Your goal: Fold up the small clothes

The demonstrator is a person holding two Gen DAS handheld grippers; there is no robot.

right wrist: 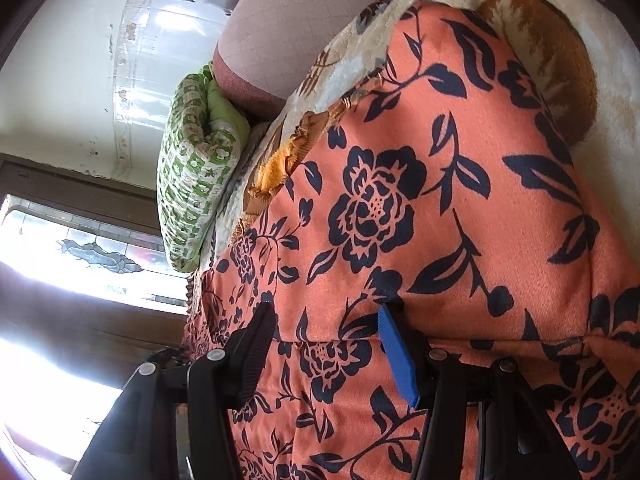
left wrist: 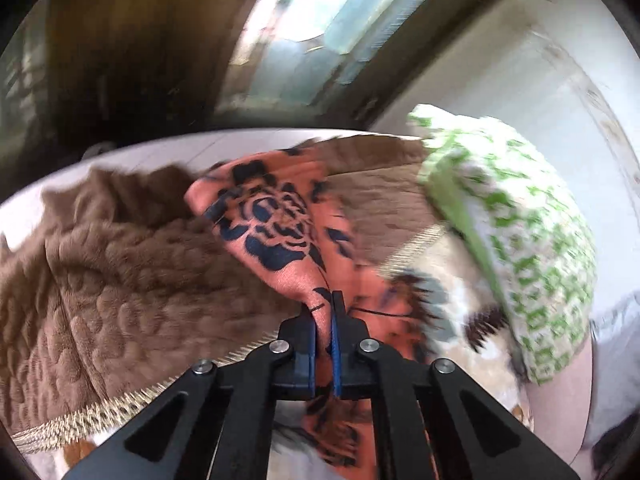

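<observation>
An orange cloth with dark blue flowers [left wrist: 276, 224] rises in a fold from the bed in the left wrist view. My left gripper [left wrist: 330, 300] is shut on the lower edge of that fold, with fabric pinched between the blue pads. In the right wrist view the same orange cloth [right wrist: 440, 200] lies spread flat over a plush blanket. My right gripper [right wrist: 326, 312] stands open just over it, its black finger and blue-padded finger well apart, the cloth lying flat beneath them and not pinched.
A brown embossed blanket [left wrist: 100, 280] lies left of the fold. A green-and-white rolled quilt [left wrist: 520, 220] [right wrist: 192, 184] sits by the wall. Under the cloth is a cream and brown plush blanket [right wrist: 540, 48]. A pink cushion [right wrist: 300, 20] and a bright window [right wrist: 80, 248] lie beyond.
</observation>
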